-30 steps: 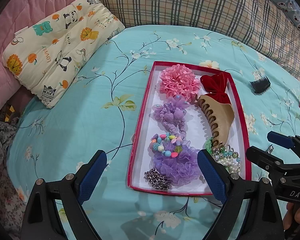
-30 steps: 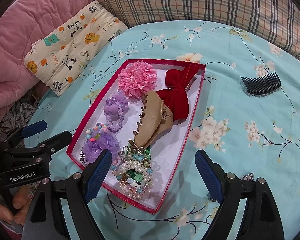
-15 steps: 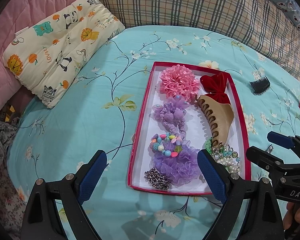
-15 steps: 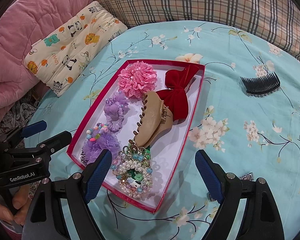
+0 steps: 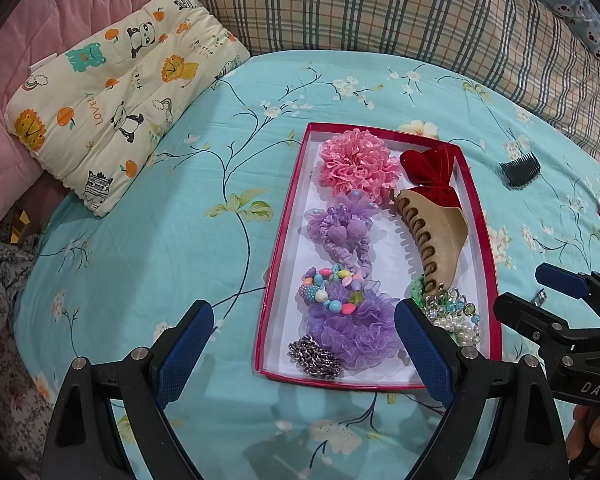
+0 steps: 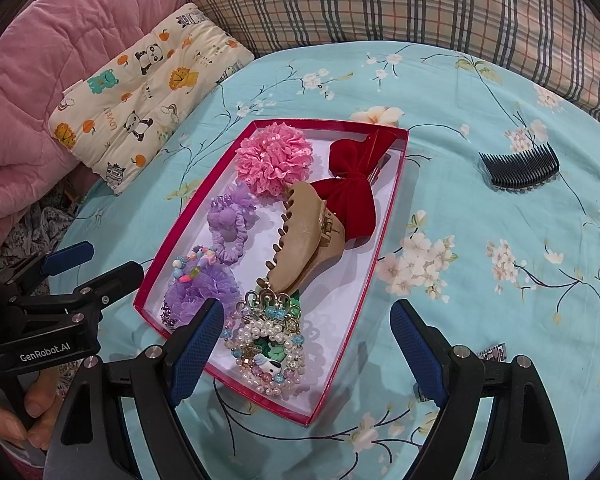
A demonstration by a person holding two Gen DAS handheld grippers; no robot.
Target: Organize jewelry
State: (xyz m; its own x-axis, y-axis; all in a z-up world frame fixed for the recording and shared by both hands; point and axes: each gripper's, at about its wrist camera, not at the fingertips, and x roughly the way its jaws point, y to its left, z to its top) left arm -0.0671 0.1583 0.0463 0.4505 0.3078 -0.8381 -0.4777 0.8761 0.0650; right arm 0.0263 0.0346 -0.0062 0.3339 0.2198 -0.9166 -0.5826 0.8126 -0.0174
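Hovered wide open and empty at the near end of the shallow red-rimmed cardboard tray: left gripper and right gripper, likely between picks, hair pieces inside, black plastic comb well beyond, unsorted.

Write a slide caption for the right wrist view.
Open right gripper hovers over a red tray of hair accessories on a floral bedsheet, black comb lying outside.
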